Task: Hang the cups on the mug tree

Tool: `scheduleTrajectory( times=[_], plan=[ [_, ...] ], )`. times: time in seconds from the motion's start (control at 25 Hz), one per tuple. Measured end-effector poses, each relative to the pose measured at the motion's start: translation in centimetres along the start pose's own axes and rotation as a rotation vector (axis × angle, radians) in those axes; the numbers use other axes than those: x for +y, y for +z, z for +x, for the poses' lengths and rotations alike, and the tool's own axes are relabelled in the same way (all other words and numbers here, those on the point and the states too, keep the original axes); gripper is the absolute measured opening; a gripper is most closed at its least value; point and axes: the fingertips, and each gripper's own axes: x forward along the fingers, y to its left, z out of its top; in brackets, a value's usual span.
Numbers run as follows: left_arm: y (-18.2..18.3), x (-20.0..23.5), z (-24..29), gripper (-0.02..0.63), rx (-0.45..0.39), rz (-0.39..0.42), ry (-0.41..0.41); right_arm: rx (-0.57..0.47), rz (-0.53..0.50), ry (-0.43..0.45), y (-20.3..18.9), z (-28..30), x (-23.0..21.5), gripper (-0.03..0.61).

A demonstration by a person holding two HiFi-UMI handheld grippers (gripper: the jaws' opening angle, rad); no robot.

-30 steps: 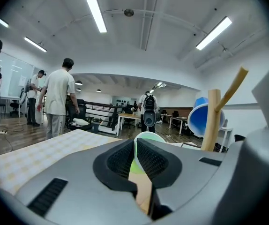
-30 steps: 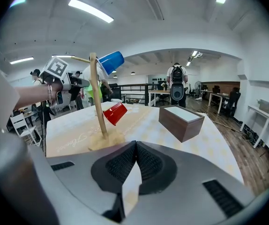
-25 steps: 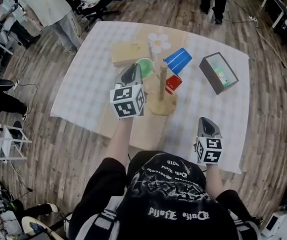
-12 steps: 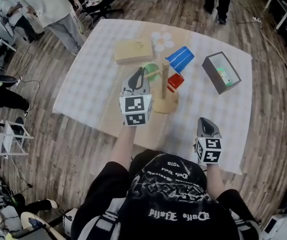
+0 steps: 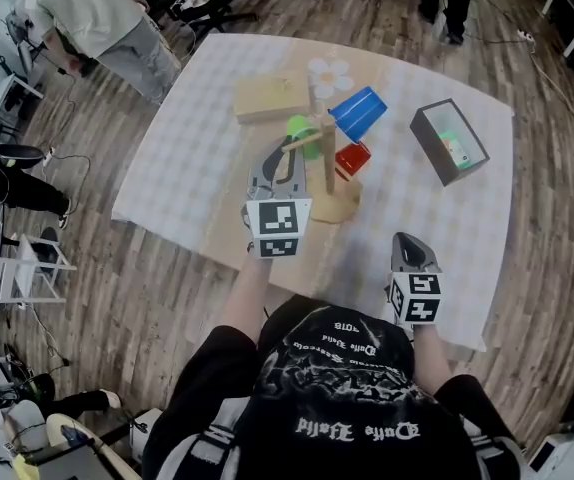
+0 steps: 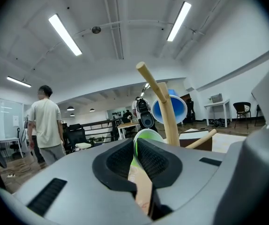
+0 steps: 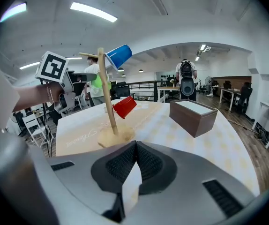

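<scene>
pinching the rim of the green cup (image 6: 147, 136) between the pads of my left gripper (image 6: 137, 148), i hold it tipped on its side, just beside the trunk of the mug tree (image 5: 328, 164). the wall of the cup is clamped between the two jaws. from above, the green cup (image 5: 301, 128) sits on the tree's left side, close to a slanting peg, but i cannot tell if it hangs on that peg. the blue cup (image 5: 358, 115) hangs high on the far right of the tree and the red cup (image 5: 350, 158) lower down on the same side, both tilted mouth-down. my right gripper (image 7: 134, 150) has its jaws pressed together on nothing, and it hovers over the near edge of the table (image 5: 182, 173), well apart from the tree. a brown box (image 5: 450, 144) stands to the right, and a flat wooden box (image 5: 270, 97) lies beyond the tree.
</scene>
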Motion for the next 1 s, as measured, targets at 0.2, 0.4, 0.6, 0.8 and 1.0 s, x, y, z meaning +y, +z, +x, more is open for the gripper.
scheduleTrajectory(
  times=[0.2, 0.4, 0.6, 0.8, 1.0],
  plan=[
    [-1.0, -0.6, -0.5, 0.04, 0.025, -0.023, 0.008, 0.012, 0.001, 0.045, -0.8, 0.6, -0.1, 0.009],
    [-1.7, -1.8, -0.3, 0.038, 0.046, -0.017, 0.017, 0.009, 0.0, 0.108, -1.1, 1.5, -0.1, 0.009],
    [-1.9, -2.4, -0.5, 0.038, 0.059, -0.008, 0.04, -0.001, 0.015, 0.172, -1.4, 1.6, 0.7, 0.009],
    [-2.9, -3.0, -0.5, 0.038, 0.09, -0.024, 0.069, -0.036, 0.096, 0.259, -1.7, 1.6, 0.9, 0.009],
    [-4.3, -4.1, -0.2, 0.038, 0.138, -0.053, 0.058, -0.058, 0.16, 0.298, -2.0, 1.1, 0.8, 0.009]
  ],
)
